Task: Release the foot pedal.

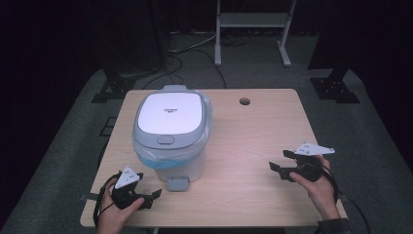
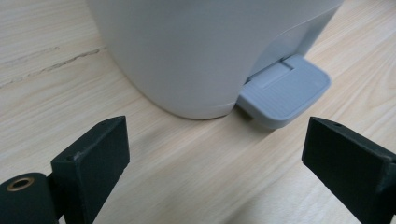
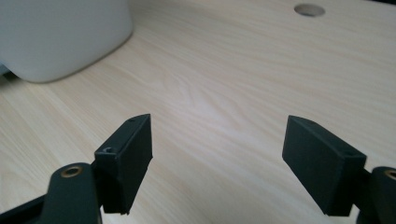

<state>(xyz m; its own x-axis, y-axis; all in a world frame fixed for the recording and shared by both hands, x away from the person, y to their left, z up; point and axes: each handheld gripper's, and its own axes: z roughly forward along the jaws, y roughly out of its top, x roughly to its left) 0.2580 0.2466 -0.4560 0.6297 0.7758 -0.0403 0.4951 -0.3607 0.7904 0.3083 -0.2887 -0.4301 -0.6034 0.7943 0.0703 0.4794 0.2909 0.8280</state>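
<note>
Here, a small white pedal bin [image 1: 169, 139] stands on the left half of a pale wood-grain table [image 1: 253, 146], lid closed, with a blue plastic liner [image 1: 151, 157] folded out under the rim. The left gripper [image 1: 155, 194] rests low at the table's near edge, its black jaws spread wide and holding nothing, aimed at the bin's grey foot pedal [image 2: 285, 91], which sticks out from the base just beyond it. The right gripper [image 1: 278, 165] hovers well apart over bare table on the right, jaws likewise spread and empty. Pressing the pedal well probably means bringing one jaw squarely down on its ribbed top, near the outer lip, while keeping the light bin from tipping. The bin's body is smooth, rounded, matte plastic; the lid [image 1: 169, 113] is a flat, glossy, rounded square framed in grey.
</note>
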